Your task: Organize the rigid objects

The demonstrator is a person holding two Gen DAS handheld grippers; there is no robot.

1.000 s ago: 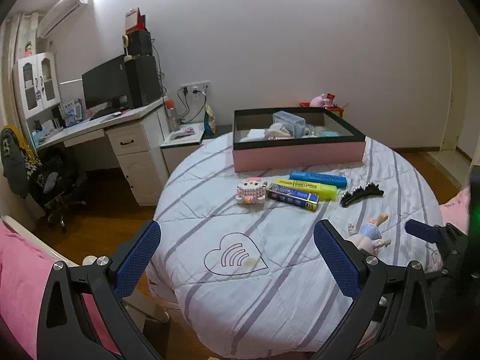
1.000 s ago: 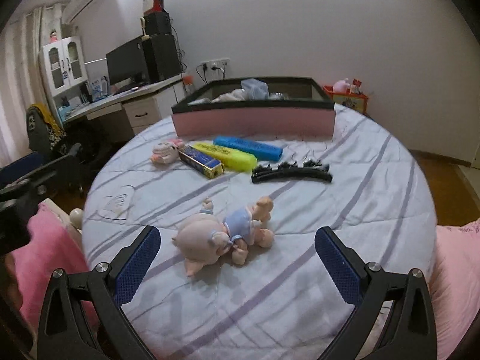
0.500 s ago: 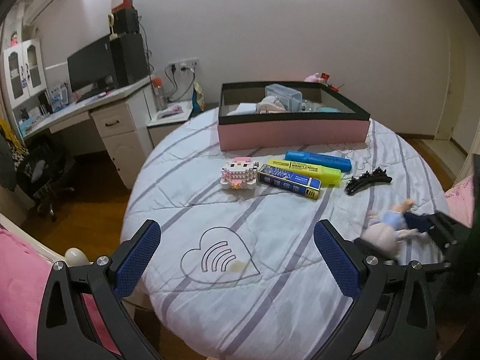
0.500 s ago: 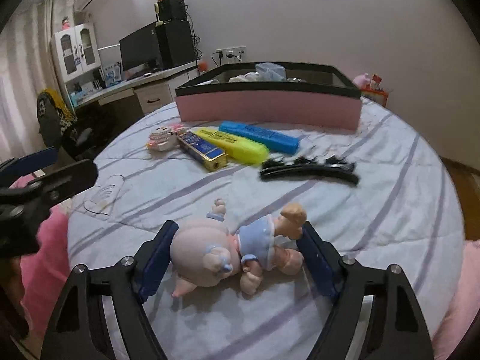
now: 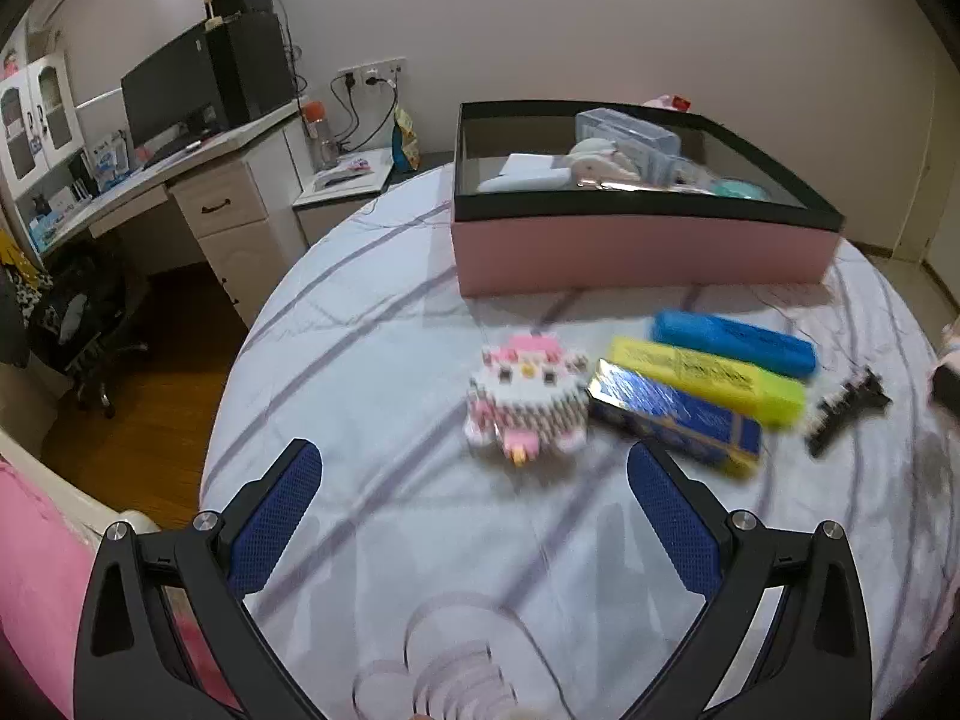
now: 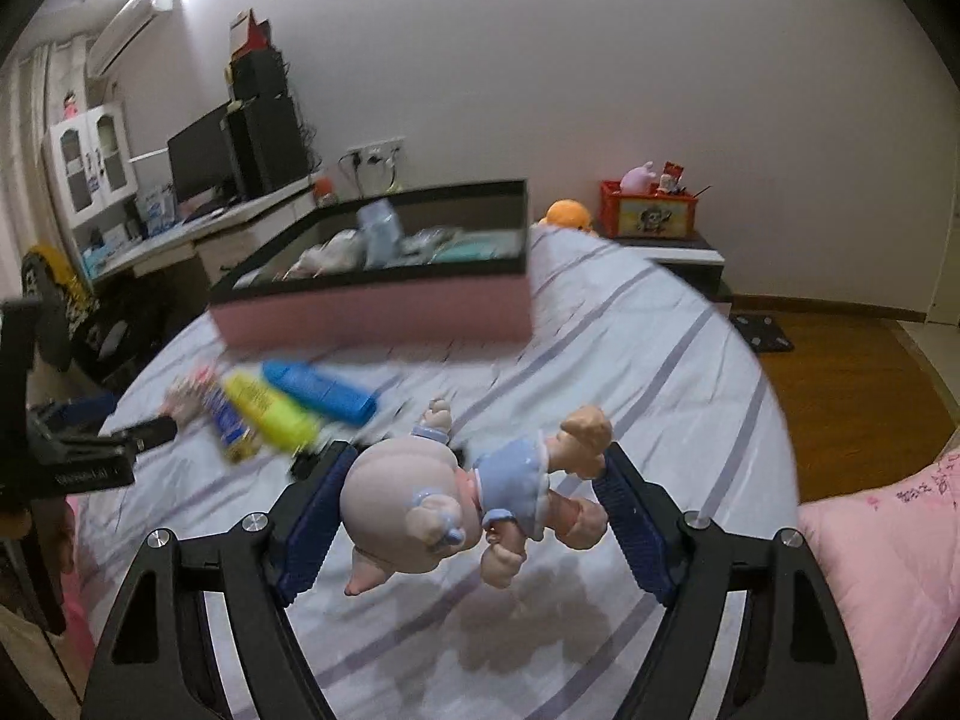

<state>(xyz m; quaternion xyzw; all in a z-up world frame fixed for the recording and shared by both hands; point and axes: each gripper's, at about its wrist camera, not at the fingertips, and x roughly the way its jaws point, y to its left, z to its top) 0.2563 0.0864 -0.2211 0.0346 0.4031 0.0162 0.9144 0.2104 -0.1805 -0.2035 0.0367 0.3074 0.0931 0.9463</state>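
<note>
My right gripper (image 6: 477,462) is shut on a pig doll in a blue dress (image 6: 420,504), which hangs sideways a little above the striped bed (image 6: 660,360) and casts a shadow on it. Open and holding nothing, my left gripper (image 5: 471,462) hovers just short of a pink-and-white block toy (image 5: 522,402). To the toy's right lie a dark blue box (image 5: 672,414), a yellow case (image 5: 702,378), a blue case (image 5: 732,342) and a black hair clip (image 5: 846,408). Behind them stands a pink box with a black rim (image 5: 642,252), with several items inside.
A desk with a monitor (image 5: 174,96) and an office chair (image 5: 78,312) stand left of the round bed, across wooden floor. A pink quilt (image 6: 888,540) lies at the right. A red crate (image 6: 648,210) sits on a low stand by the far wall.
The right gripper closed on the pig doll and lifted it off the bed. The left gripper moved forward and down, toward the block toy.
</note>
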